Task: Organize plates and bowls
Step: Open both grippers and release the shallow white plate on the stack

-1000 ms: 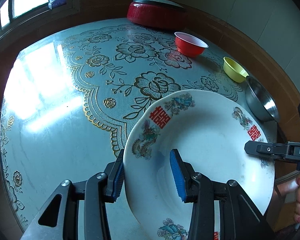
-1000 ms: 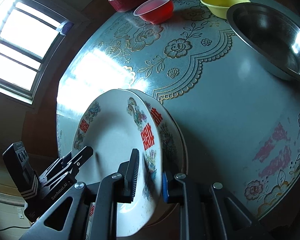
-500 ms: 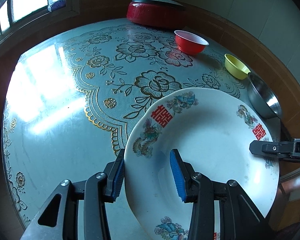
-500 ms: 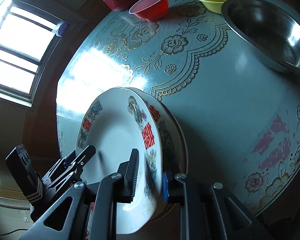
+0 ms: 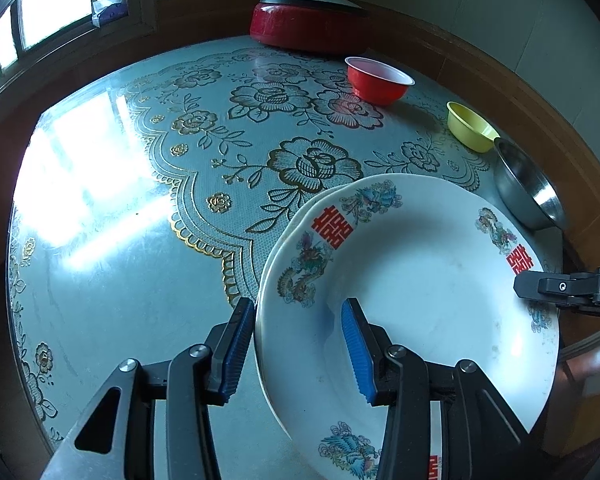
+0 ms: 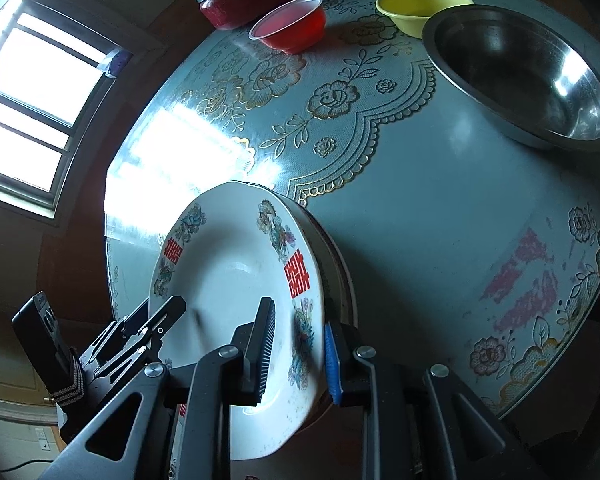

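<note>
Your left tongs (image 5: 298,354) part-open astride the rim of the white dragon-and-phoenix porcelain plate (image 5: 420,280), your right tongs (image 6: 298,356) just easing open around its opposite rim, plate resting on a second plate (image 5: 288,236), near edge of the blue floral surface (image 5: 140,208).

Two white plates (image 5: 428,280) with red double-happiness marks and dragon-and-phoenix prints sit stacked at the near edge of the tabletop (image 5: 120,208), the upper one slightly offset on the lower one (image 6: 340,264). Further back stand a red bowl (image 5: 378,80), a small yellow bowl (image 5: 470,126) and, just beside it, a steel bowl (image 5: 526,190), all upright and empty.
</note>
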Available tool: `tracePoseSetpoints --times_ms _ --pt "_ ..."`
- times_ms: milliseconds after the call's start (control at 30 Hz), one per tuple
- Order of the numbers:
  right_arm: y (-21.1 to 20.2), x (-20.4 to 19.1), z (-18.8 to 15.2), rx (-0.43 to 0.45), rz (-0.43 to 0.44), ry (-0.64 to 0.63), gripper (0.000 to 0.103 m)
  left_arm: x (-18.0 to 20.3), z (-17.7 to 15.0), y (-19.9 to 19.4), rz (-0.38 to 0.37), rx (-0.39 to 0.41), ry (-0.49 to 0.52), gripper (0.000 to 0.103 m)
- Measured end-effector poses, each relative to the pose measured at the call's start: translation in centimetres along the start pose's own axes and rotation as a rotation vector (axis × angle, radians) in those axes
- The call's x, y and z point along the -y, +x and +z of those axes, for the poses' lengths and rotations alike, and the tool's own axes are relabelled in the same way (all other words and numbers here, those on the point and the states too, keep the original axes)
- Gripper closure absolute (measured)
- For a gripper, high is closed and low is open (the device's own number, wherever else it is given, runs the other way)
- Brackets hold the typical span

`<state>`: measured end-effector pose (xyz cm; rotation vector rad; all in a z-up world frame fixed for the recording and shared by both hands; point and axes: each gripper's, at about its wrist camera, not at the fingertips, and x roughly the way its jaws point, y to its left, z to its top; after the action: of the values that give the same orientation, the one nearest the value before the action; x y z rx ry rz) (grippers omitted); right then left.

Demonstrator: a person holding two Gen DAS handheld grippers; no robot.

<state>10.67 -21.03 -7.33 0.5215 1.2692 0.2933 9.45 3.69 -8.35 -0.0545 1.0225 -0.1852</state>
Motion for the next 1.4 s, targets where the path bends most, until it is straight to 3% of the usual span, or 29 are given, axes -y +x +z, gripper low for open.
tracePoseSetpoints --times_ms 200,367,567,867,1200,1400 --pt "-0.5 -0.6 -0.5 0.021 -0.041 -0.045 0.076 -0.1 -0.3 -0.6 -0.003 0.013 -0.009 0.056" --pt "-0.6 -2.3 -0.9 0.039 -0.165 -0.163 0.075 0.1 -0.4 -1.1 -0.018 0.024 -0.006 0.055" --pt "-1.7 -1.4 -1.0 0.043 -0.064 -0.095 0.075 0.4 -0.5 -1.7 -0.003 0.044 0.029 0.053" --pt "-1.6 -1.4 -1.6 0.048 -0.090 -0.086 0.074 0.0 -0.9 -1.6 0.004 0.027 0.006 0.046" --pt "-2.1 -0.5 -1.9 0.053 -0.055 -0.030 0.075 -0.3 -0.3 -3.0 0.014 0.049 -0.053 0.018" --pt "-3.6 0.8 -1.9 0.105 -0.065 0.011 0.075 -0.2 0.5 -4.4 -0.011 0.076 -0.093 0.017"
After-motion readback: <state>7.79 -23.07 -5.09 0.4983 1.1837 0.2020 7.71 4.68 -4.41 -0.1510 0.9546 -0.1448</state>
